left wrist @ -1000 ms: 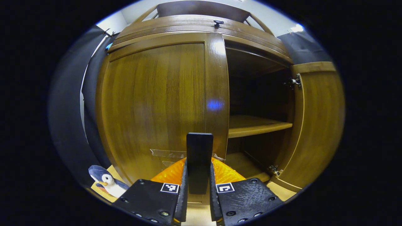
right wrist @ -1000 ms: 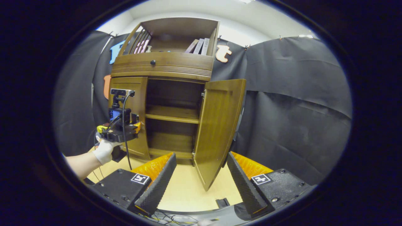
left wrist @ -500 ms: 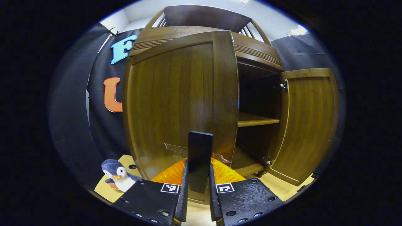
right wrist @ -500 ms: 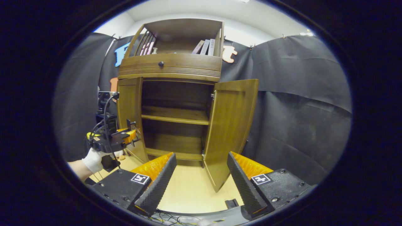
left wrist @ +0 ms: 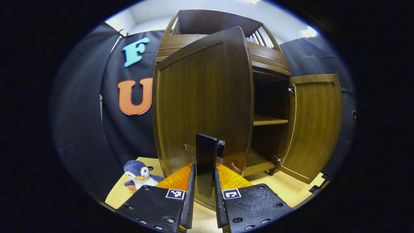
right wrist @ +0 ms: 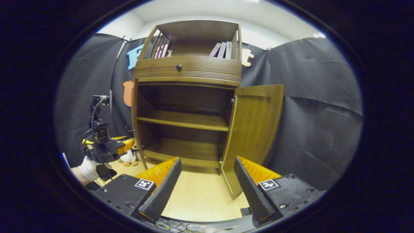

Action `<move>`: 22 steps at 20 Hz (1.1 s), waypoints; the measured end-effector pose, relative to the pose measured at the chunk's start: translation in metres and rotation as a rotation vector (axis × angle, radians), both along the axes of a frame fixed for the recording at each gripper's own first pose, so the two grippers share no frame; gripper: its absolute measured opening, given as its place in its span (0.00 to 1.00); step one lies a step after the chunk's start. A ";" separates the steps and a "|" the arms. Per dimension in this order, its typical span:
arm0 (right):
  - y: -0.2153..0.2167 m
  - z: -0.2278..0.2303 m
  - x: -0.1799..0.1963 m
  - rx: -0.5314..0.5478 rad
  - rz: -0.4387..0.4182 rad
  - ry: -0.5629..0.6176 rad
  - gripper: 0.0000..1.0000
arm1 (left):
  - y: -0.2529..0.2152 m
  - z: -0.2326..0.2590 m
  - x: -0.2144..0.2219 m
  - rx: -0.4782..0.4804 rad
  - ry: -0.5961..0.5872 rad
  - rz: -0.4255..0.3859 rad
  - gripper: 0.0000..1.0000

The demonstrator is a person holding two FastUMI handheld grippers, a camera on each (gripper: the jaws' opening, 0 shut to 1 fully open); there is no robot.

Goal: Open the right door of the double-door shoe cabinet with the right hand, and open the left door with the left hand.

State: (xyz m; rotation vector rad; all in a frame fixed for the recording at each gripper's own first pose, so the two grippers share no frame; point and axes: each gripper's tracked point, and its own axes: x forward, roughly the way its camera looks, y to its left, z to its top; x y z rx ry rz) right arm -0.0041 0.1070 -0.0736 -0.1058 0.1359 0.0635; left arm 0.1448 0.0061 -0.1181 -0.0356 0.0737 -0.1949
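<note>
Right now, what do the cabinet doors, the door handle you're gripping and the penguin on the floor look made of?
Left door and right door: seemingly wood or veneer, glossy brown finish with visible grain. Handle, clamped in the left gripper: a flat, dark, matte tab, perhaps plastic; hard to tell. Penguin: soft plush fabric.

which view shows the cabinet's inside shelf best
The right gripper view: it faces the open cabinet, so the shelf runs across the full width. In the left gripper view the left door hides most of it, leaving a short piece of shelf.
</note>
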 end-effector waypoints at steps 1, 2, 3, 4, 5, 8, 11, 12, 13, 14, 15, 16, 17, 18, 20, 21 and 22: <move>0.003 0.001 0.001 0.002 0.006 -0.001 1.00 | 0.004 0.000 -0.002 0.005 -0.004 0.000 0.28; 0.005 0.001 0.000 0.002 0.011 -0.001 1.00 | 0.008 -0.002 -0.004 0.008 -0.005 0.001 0.28; 0.007 -0.001 0.000 0.001 0.017 -0.001 1.00 | 0.013 -0.001 -0.006 0.009 -0.009 0.002 0.28; 0.010 -0.001 0.000 0.002 0.023 -0.001 1.00 | 0.016 -0.001 -0.007 0.009 -0.011 0.001 0.28; 0.012 -0.002 0.000 0.002 0.030 0.002 1.00 | 0.020 -0.007 0.000 0.014 -0.007 0.009 0.28; 0.020 -0.004 0.004 0.009 0.047 0.007 1.00 | 0.034 -0.002 -0.014 0.017 -0.017 0.010 0.13; 0.028 -0.005 0.007 0.014 0.064 0.008 1.00 | 0.053 -0.004 -0.017 0.009 -0.020 0.040 0.10; 0.032 -0.005 0.007 0.014 0.070 0.009 1.00 | 0.062 -0.004 -0.018 0.000 -0.017 0.063 0.07; 0.035 -0.005 0.009 0.012 0.076 0.010 1.00 | 0.074 -0.005 -0.019 -0.009 -0.022 0.083 0.04; 0.039 -0.005 0.010 0.012 0.082 0.011 1.00 | 0.083 -0.006 -0.022 -0.015 -0.024 0.096 0.01; 0.041 -0.007 0.012 0.013 0.088 0.013 1.00 | 0.093 -0.006 -0.021 -0.010 -0.027 0.109 0.00; 0.044 -0.008 0.013 0.015 0.096 0.015 1.00 | 0.103 -0.007 -0.020 -0.003 -0.030 0.121 0.00; 0.046 -0.009 0.014 0.014 0.103 0.016 1.00 | 0.113 -0.010 -0.021 -0.002 -0.027 0.127 0.00; 0.050 -0.010 0.014 0.012 0.110 0.017 1.00 | 0.120 -0.010 -0.021 -0.007 -0.028 0.128 0.00; 0.058 -0.011 0.017 0.010 0.121 0.019 1.00 | 0.132 -0.011 -0.021 -0.007 -0.029 0.126 0.00; 0.062 -0.012 0.021 0.011 0.128 0.022 1.00 | 0.134 -0.011 -0.021 -0.008 -0.032 0.113 0.00; 0.067 -0.012 0.021 0.011 0.133 0.024 1.00 | 0.136 -0.011 -0.020 -0.002 -0.035 0.102 0.00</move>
